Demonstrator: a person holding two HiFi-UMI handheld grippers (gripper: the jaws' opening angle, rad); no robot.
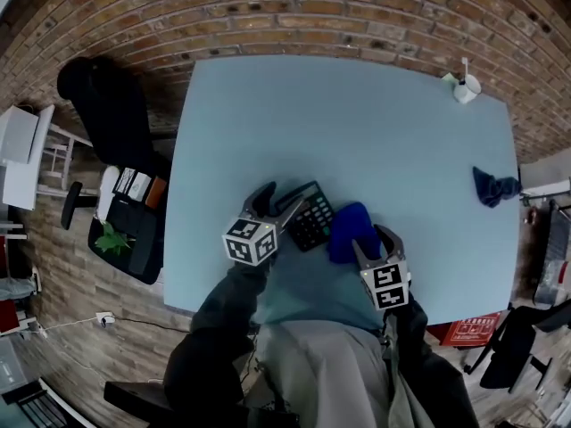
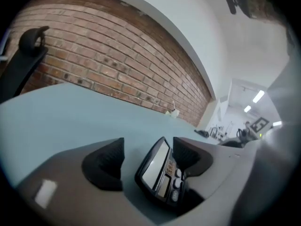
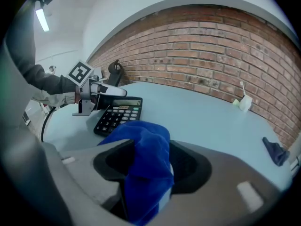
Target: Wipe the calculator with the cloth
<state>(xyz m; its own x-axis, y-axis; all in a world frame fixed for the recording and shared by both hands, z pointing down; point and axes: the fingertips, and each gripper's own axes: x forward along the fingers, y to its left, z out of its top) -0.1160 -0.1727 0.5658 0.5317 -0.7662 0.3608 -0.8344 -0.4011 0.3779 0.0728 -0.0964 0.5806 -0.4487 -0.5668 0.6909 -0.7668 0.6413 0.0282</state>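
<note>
Both of the person's arms are reaching forward from the body over the near edge of the pale blue rectangular table [image 1: 357, 123], elbows tucked in and dark sleeves [image 1: 223, 328] showing. The left gripper [image 1: 278, 200] is angling in from the left and pointing only slightly downward. Its jaws are standing wide apart around the screen end of the black desktop calculator [image 1: 310, 219], which is lying on the table near the front edge, closer to one pad and clear of the other. The right gripper [image 3: 150, 166] is tilting down more steeply just beside the calculator's right side. Its jaws are also spread wide, with the bright blue fabric cloth [image 3: 146, 154] bunching up loosely between them and draping down over the gripper body. A second, darker blue cloth [image 1: 492, 187] is lying well apart at the table's right edge.
</note>
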